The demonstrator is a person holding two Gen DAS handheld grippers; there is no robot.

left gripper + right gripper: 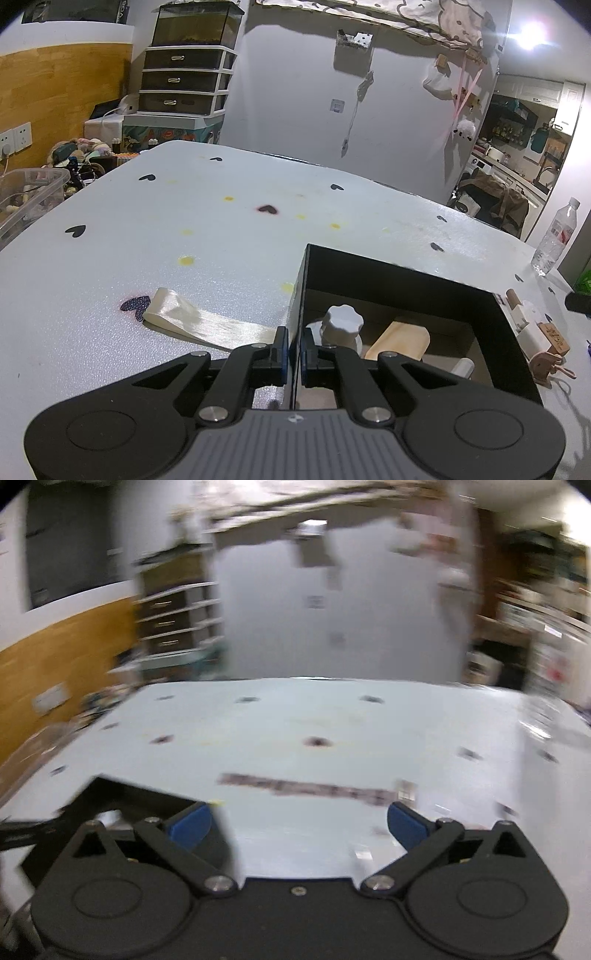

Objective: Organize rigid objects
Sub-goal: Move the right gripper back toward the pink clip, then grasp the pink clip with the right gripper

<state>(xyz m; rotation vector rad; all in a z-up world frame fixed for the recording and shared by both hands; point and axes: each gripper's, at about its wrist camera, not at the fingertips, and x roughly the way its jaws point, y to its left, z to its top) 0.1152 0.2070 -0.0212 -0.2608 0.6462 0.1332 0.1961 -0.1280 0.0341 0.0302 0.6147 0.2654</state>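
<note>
Left gripper [293, 356]: jaws clamped on near-left wall of black box [511, 343], steadying it. Right gripper [299, 825]: jaws wide apart, nothing between them; view blurred.

Inside box: white knob-topped piece [341, 321], wooden block [400, 339], small white cylinder [463, 367]. Task judged partly done.

Left to do: wooden and white bits [535, 332] on worktop [147, 229] right of box.

Around: cream ribbon [195, 321] left of box, water bottle [556, 236] far right. Nothing blocks box opening.
</note>
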